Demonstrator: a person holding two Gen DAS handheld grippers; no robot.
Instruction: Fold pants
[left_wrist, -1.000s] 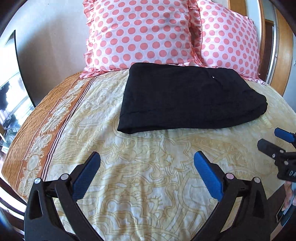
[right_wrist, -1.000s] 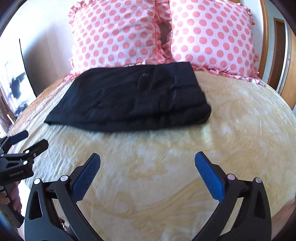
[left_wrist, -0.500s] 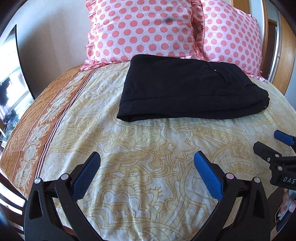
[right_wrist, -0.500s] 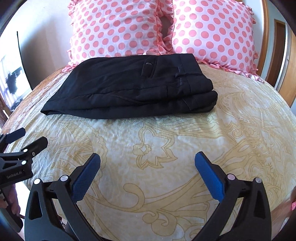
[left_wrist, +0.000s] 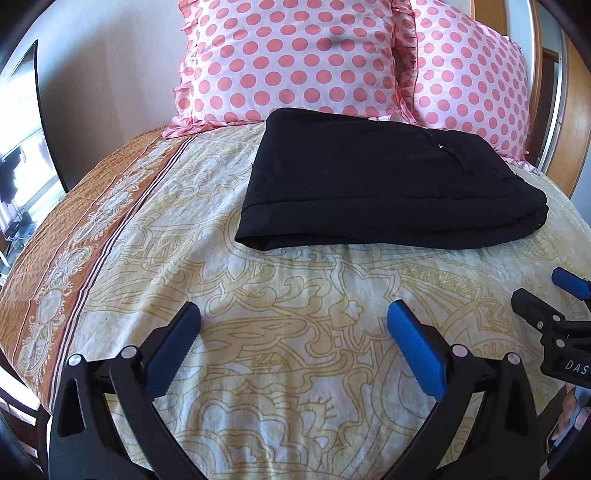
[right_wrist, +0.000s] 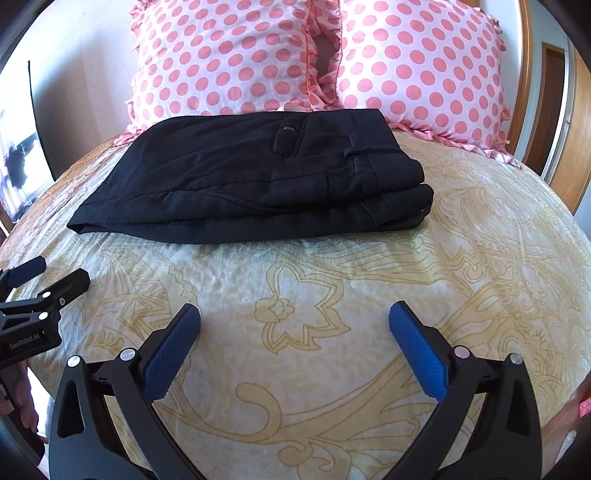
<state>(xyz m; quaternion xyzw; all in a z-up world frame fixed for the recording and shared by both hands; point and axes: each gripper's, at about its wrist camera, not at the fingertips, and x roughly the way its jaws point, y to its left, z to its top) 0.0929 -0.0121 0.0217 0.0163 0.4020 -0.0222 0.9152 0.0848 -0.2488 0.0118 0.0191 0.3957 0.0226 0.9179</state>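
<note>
Bright daylight fills both views, washing out the window at the left edge. Focus is sharp, shadows soft; fisheye bending curves the bed and darkens the corners

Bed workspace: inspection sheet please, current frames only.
Surface: bedspread, yellow floral print, orange border on one side.
Job's things: black pants folded in a flat stack, near the pillows.
Clutter: nothing seen.
Grippers: left gripper and right gripper open, empty, apart from the pants.
Cables: nothing seen.
Surroundings: two pink polka-dot pillows, white wall, wooden door frame.
</note>
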